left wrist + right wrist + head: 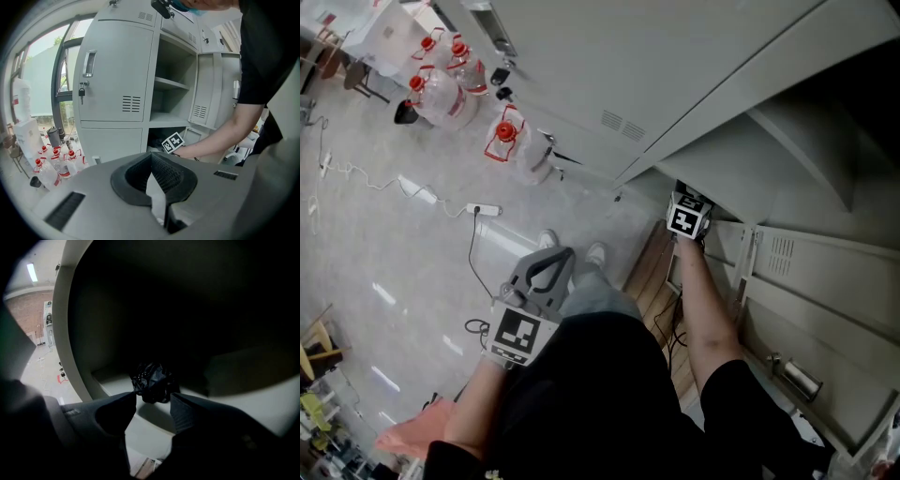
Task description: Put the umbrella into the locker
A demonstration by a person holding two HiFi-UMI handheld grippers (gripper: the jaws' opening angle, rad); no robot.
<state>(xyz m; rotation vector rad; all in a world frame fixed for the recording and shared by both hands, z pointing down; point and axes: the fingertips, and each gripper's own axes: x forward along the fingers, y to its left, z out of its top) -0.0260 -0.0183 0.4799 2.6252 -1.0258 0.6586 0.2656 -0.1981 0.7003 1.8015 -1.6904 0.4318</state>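
The black folded umbrella point(152, 380) lies on the pale floor point(243, 404) of a dark locker compartment. My right gripper point(153, 397) reaches into that compartment and stands open, with the umbrella's crumpled end just past its fingertips, close to the left tip. From the head view only this gripper's marker cube point(687, 220) shows at the mouth of the low compartment; its jaws are hidden inside. My left gripper point(561, 255) hangs by the person's leg, away from the locker, shut with nothing in it. In its own view the left gripper point(151, 155) has its tips touching.
The grey locker point(171, 84) has open shelves, and its open door point(806, 272) stands right of my right arm. Several red-capped water bottles point(441, 89) stand on the floor to the left. A power strip point(483, 209) with cables lies nearby. A wooden board point(652, 272) sits by the feet.
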